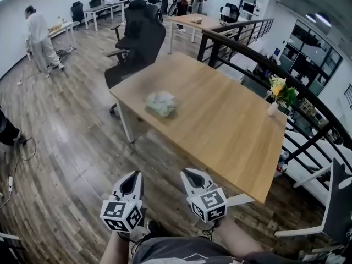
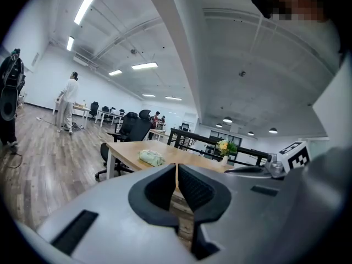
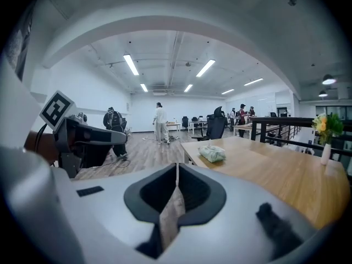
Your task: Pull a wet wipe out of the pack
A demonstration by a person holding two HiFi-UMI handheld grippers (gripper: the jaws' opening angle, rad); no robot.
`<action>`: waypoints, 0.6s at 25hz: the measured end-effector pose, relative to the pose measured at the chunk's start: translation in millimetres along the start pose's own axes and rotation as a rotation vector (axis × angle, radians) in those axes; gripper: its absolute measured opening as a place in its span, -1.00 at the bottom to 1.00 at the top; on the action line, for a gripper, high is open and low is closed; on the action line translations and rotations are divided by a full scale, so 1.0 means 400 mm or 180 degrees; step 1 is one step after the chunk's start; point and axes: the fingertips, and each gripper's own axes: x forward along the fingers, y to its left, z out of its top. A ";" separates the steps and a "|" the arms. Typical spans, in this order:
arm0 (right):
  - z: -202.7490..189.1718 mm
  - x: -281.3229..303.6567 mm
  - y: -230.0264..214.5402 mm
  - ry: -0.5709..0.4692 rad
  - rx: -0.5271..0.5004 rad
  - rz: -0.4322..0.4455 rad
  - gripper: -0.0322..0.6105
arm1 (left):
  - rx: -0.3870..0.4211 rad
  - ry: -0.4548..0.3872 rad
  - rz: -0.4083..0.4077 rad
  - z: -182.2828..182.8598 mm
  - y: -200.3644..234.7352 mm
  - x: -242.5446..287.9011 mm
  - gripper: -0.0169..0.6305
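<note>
Pale green wipe pack (image 1: 161, 103), light-brown wood-grain table (image 1: 220, 126), black chair (image 1: 140, 37) (yellow flowers (image 1: 278, 86), white vase (image 1: 273, 108))

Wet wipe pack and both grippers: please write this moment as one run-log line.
wet wipe pack: on table, untouched | left gripper: shut, empty | right gripper: shut, empty

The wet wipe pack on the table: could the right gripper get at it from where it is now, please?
Probably not yet: the right gripper is over the floor, short of the table, jaws shut, while the wet wipe pack lies well onto its top. Nothing stands between them.
</note>
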 end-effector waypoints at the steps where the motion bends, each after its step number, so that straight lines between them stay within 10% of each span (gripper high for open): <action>1: 0.009 0.016 -0.001 -0.0004 0.0004 -0.0034 -0.81 | -0.0011 -0.0005 -0.0013 0.005 0.018 0.006 -0.87; 15: 0.065 0.183 0.016 0.0061 0.0072 -0.0313 -0.81 | -0.0075 0.0044 -0.0187 0.049 0.206 0.051 -0.87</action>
